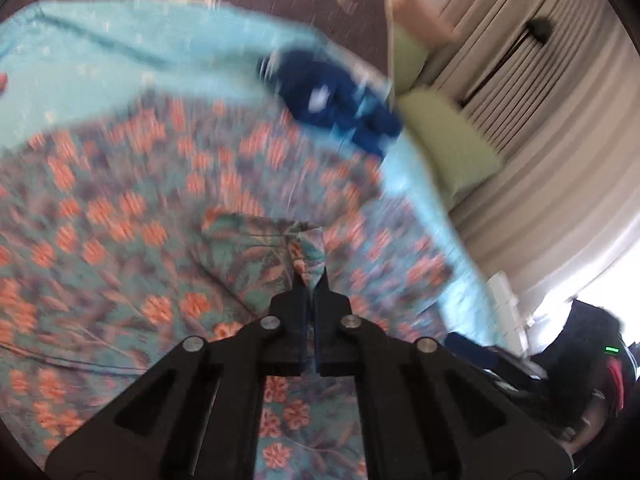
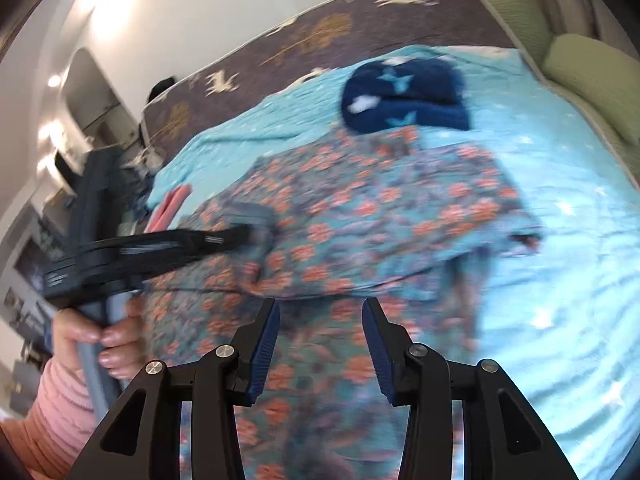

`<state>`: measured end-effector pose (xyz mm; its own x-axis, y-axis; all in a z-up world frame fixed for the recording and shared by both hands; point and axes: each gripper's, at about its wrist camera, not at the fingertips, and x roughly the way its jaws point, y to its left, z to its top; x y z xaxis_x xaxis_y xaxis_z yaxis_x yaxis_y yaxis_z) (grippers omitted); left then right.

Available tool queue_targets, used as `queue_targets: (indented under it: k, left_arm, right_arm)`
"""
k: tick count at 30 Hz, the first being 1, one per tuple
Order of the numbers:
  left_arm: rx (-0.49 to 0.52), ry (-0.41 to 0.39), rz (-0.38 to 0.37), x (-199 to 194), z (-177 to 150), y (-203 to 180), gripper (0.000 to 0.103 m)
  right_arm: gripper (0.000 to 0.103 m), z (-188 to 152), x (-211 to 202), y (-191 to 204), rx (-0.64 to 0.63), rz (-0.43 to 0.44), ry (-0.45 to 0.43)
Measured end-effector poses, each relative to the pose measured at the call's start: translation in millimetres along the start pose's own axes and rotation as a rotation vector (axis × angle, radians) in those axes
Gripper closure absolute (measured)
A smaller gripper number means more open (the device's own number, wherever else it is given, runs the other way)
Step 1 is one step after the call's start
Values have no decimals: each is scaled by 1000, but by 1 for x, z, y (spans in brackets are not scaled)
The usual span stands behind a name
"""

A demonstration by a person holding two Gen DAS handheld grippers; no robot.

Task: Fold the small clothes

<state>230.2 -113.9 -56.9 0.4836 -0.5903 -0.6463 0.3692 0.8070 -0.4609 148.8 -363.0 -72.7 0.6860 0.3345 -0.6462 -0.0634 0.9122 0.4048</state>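
Floral garment [image 1: 256, 248], one, pinched by left hand-held gripper [image 1: 311, 280]; right hand-held gripper [image 2: 320, 312] released; one navy garment [image 2: 404, 96] beyond.

Black angular grippers, silver screws [image 2: 225, 351], blue ribbed pads [image 2: 262, 350]; the person wears a pink ribbed sleeve [image 2: 56, 412].

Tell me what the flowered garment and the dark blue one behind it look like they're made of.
Flowered garment: thin woven cloth, probably cotton, matte; it creases and bunches where the left gripper pinches it. Dark blue garment: looks thicker and softer, maybe knit or fleece, lying in a lump; blur leaves it uncertain.
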Motion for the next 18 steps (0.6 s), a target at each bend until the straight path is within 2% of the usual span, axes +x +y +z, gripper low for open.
queue_targets:
  k: [3,5,6,8,12,18]
  left_arm:
    - [41,-161,29,-59,11,6,100]
    - [74,-255,107,-95,15,20,100]
    - [78,-278,139,-105,15,28,100]
    - [46,-298,174,-119,12,53,100]
    - [-60,-294,167,-123,-3,92,100]
    - [-88,-335,97,-124,-1,97,100]
  right_arm:
    - [49,2,-11,-19,30,-82,-31]
    - [48,3,-10,-29,39,-160,-20]
    - [48,3,-8,-32,41,-178,-15]
    - [47,2,-4,-36,52,-193,-4]
    - [46,2,15,-39,87,-222,23]
    - [46,4,27,-37,87,-256,37]
